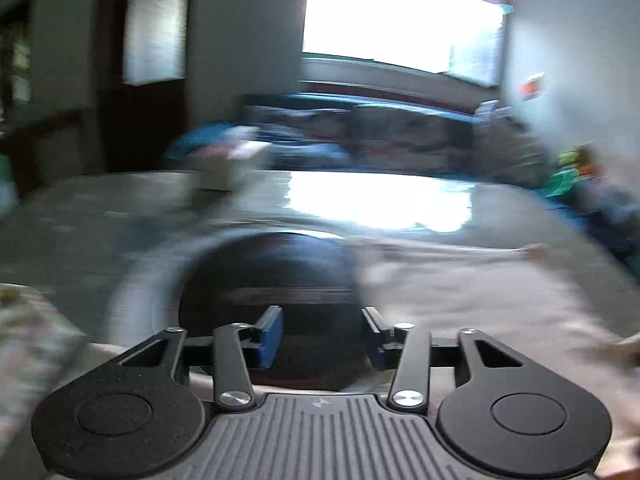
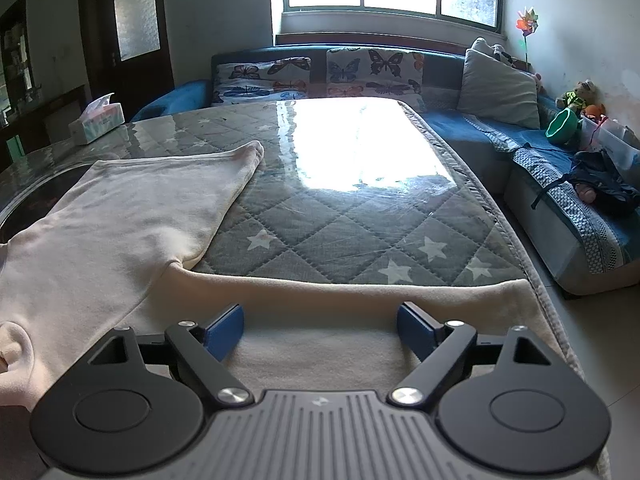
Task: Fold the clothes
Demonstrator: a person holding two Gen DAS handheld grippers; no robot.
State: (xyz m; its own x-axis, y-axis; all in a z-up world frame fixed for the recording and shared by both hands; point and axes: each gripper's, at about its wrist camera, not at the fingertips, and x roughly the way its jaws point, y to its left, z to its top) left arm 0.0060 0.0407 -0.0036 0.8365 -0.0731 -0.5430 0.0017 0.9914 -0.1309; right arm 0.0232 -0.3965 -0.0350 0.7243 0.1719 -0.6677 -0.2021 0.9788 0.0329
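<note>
A cream long-sleeved garment (image 2: 132,216) lies spread on a table with a grey quilted star cover (image 2: 340,232) under clear plastic. One sleeve (image 2: 236,164) reaches toward the far middle. My right gripper (image 2: 320,332) is open and empty, just above the garment's near hem. The left wrist view is blurred by motion. My left gripper (image 1: 322,336) is open and empty over a dark round patch (image 1: 276,276), with the cream garment (image 1: 480,292) to its right.
A tissue box (image 2: 96,122) stands at the table's far left. A blue sofa (image 2: 560,168) with butterfly cushions (image 2: 372,68) and a grey pillow (image 2: 496,88) wraps the far and right sides. A green bowl (image 2: 562,126), toys and dark clothing (image 2: 600,184) lie on it.
</note>
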